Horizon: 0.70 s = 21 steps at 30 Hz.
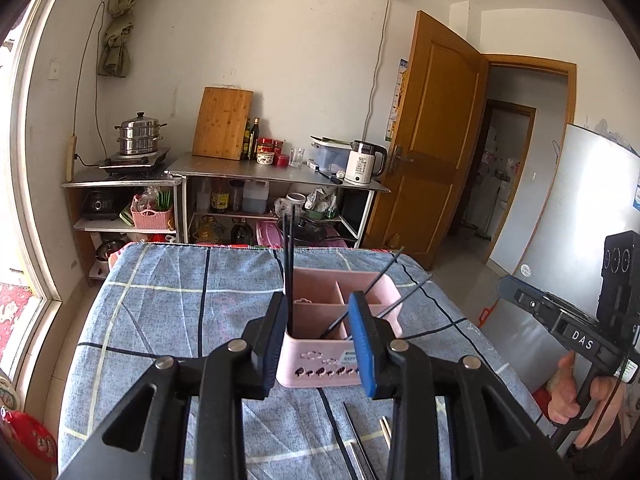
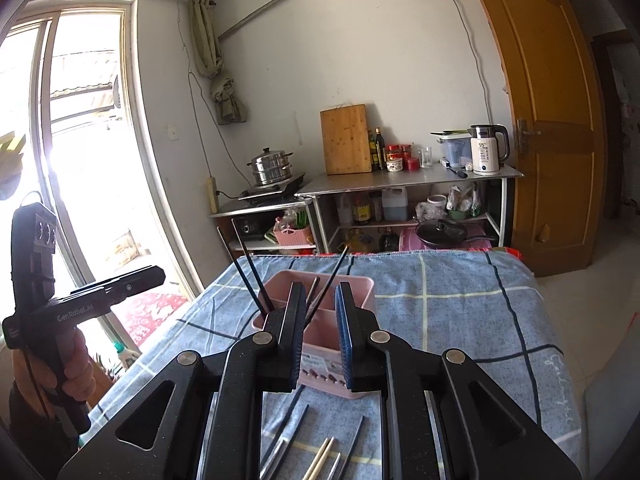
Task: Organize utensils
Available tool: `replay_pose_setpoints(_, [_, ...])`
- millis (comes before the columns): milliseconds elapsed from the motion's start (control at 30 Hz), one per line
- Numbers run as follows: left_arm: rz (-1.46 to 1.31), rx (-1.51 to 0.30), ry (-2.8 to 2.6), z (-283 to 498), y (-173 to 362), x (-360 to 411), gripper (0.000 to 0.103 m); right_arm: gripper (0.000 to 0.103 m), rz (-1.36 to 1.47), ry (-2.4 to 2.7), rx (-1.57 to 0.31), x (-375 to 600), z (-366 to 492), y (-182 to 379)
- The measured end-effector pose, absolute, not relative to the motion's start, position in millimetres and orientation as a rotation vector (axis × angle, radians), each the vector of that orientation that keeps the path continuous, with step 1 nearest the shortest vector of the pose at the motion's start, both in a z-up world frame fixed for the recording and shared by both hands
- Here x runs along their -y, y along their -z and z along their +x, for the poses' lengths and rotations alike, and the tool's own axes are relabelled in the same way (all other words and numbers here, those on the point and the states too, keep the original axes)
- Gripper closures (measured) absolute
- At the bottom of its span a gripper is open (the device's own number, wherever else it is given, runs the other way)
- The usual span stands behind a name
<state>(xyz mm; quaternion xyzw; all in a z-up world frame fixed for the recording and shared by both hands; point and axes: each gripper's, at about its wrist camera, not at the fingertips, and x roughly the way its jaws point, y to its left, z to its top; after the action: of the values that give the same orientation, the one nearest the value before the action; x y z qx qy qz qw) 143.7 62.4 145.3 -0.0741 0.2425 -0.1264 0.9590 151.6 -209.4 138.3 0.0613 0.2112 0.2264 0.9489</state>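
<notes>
**Tip risk at the caddy**

Both grippers, left gripper (image 1: pixel 318 344) and right gripper (image 2: pixel 320 338), stand parted, holding nothing. The pink caddy (image 1: pixel 316 360) sits mid-table with black chopsticks (image 1: pixel 289 272) leaning inside. Loose chopsticks (image 2: pixel 320 458) lie in front. A careless reach could snag the leaning sticks and topple it.

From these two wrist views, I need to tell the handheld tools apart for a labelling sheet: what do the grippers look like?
Both are black pistol-grip tools with angular linkage arms, silver pivot pins and blue ribbed pads. The left gripper reads "GenRobot.AI" on its body in the right wrist view; the right gripper shows "DAS" in the left wrist view. Each carries a black box bearing three round lenses.
</notes>
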Motion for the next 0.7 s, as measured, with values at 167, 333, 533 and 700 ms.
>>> replay_pose_setpoints(167, [-0.148, -0.518, 0.292, 122, -124, -50, 0.070, 0.087, 0.134, -0.450, -0.457, 223, 130, -121])
replay_pose_setpoints(333, [-0.158, -0.570, 0.314, 109, -98, -39, 0.070, 0.087, 0.129, -0.428, -0.507, 232, 117, -97])
replay_pose_setpoints(533, [-0.165, -0.640, 0.321, 108, -71, -31, 0.070, 0.087, 0.148, -0.409, -0.573, 240, 116, -71])
replay_pose_setpoints(700, [-0.166, -0.689, 0.325, 112, -55, -24, 0.070, 0.087, 0.149, -0.403, -0.627, 238, 122, -53])
